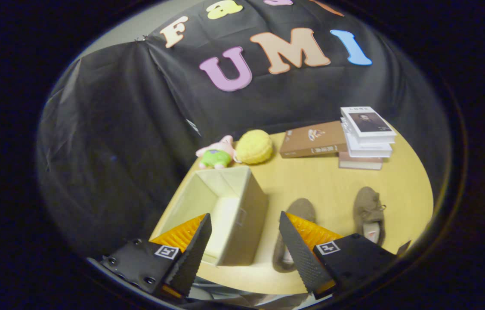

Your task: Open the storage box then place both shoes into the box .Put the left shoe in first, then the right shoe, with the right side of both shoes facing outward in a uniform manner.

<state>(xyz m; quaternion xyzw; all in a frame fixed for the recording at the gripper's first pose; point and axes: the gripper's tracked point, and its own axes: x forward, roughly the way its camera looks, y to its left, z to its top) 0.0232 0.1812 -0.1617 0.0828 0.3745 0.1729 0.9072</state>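
Note:
A cream fabric storage box (242, 215) stands open-topped on the wooden table (332, 181), with nothing visible inside. Two brown suede shoes lie to its right, toes pointing away from me. The nearer shoe (298, 211) is partly hidden behind my right finger (296, 249). The other shoe (368, 211) sits further right and apart from it. My gripper (244, 247) hovers open above the table's near edge, its left finger (193, 254) over the box's near wall. Nothing is held between the fingers.
At the back of the table lie a pink and green plush toy (216, 154) and a yellow knitted ball (254, 147). A brown book (313, 140) and a stack of books (367, 135) occupy the back right. Black cloth walls surround the table.

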